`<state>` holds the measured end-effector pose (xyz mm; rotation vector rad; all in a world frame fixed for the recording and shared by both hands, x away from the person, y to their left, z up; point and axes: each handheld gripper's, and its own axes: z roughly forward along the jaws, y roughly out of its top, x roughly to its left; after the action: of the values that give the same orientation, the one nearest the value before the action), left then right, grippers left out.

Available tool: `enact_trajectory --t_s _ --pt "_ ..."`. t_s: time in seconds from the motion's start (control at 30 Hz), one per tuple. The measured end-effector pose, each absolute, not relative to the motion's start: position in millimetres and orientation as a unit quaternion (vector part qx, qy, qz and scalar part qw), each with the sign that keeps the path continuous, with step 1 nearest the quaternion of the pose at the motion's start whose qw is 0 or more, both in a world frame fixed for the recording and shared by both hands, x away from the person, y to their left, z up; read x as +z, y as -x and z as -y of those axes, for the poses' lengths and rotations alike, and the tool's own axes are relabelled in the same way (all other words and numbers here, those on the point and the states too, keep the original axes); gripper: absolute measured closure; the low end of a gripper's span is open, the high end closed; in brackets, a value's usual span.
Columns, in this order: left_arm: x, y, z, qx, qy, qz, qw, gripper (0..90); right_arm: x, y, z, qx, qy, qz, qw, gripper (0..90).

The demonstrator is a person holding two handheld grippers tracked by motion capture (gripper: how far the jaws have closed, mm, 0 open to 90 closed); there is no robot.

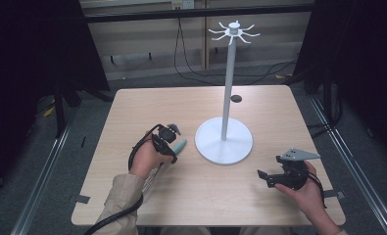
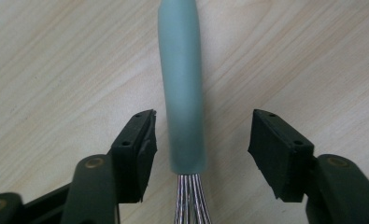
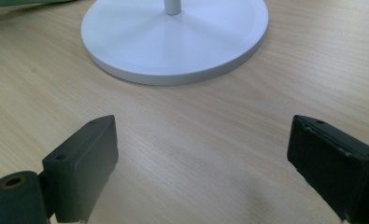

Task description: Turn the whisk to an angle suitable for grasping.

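- The left gripper (image 2: 201, 144) straddles the whisk's teal handle (image 2: 182, 88): one black pad sits on each side of it, and a strip of bare table shows between each pad and the handle, so the jaws stand spread and grip nothing yet.
- The handle runs straight ahead along the gripper's own line, away from the jaws. Its near end, where the steel wires (image 2: 190, 200) come out, lies level with the pads, and the wires run back under the gripper.
- That makes the long axis cross the closing direction squarely. My judgement is that a plain squeeze would catch the handle near the wire end, with no turning of the wrist needed.
- In the high view the whisk (image 1: 180, 145) lies flat on the wooden table (image 1: 259, 103), just left of the white hanger stand (image 1: 224, 141), with the left gripper (image 1: 174, 132) over it.
- The right gripper (image 1: 265, 177) rests well apart on the other side of the stand's base, jaws wide and empty, so the left hand is clearly the nearer one.
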<state>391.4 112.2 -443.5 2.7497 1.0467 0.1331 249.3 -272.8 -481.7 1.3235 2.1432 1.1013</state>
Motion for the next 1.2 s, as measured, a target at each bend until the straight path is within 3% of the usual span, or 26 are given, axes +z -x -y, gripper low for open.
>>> enact_trajectory --t_s 0.53,1.2 --pt "-454.5 -398.8 -113.6 0.028 -0.924 -0.375 0.063 59.5 -482.1 -249.7 272.8 0.393 -0.47 -0.766 0.195 8.4" --pt "-460.0 -404.6 -115.5 0.013 -0.924 -0.38 0.04 68.9 -482.2 -250.2 272.9 0.394 -0.469 -0.766 0.197 8.4"
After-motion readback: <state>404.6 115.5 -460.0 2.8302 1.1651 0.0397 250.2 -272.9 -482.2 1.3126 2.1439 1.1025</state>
